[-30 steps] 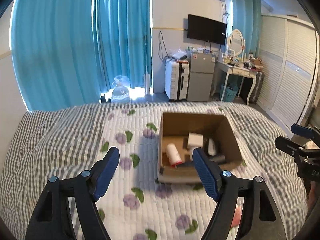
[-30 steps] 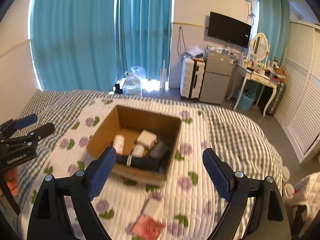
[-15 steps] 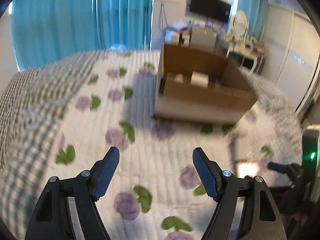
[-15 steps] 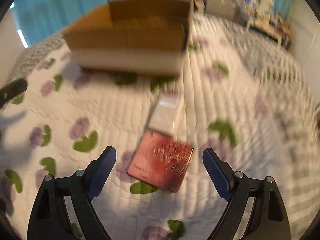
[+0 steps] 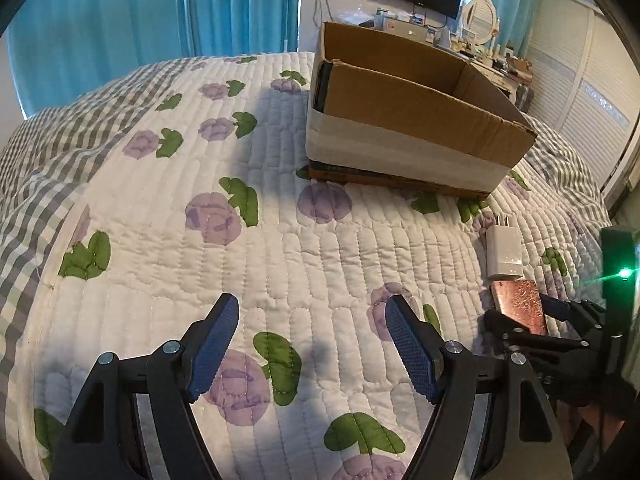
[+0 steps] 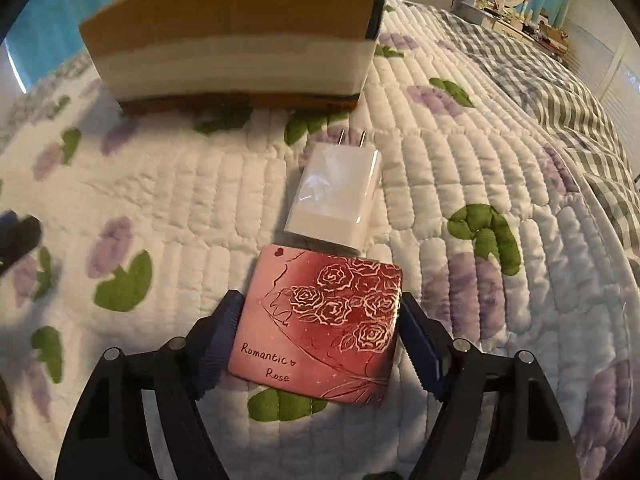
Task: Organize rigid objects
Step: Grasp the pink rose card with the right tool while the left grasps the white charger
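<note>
A flat pink box with a rose print (image 6: 326,320) lies on the quilt between the fingers of my right gripper (image 6: 320,344). The jaws are open and straddle its two sides, close to its edges. A white plug charger (image 6: 336,196) lies just beyond it, touching its far edge. A cardboard box (image 6: 236,36) stands further back. In the left wrist view my left gripper (image 5: 312,344) is open and empty, low over the quilt. The pink box (image 5: 520,308), the charger (image 5: 504,252) and the right gripper (image 5: 560,320) are at its right, the cardboard box (image 5: 404,120) ahead.
A quilted floral bedspread (image 5: 280,220) covers the bed, with grey check fabric (image 5: 52,140) at the left and far right. Blue curtains (image 5: 160,12), a TV and a dresser stand beyond the bed. White wardrobe doors (image 5: 592,92) are at the right.
Both grippers have dropped from high above the bed to just over the quilt. The right gripper has moved forward so its open fingers now flank the pink box.
</note>
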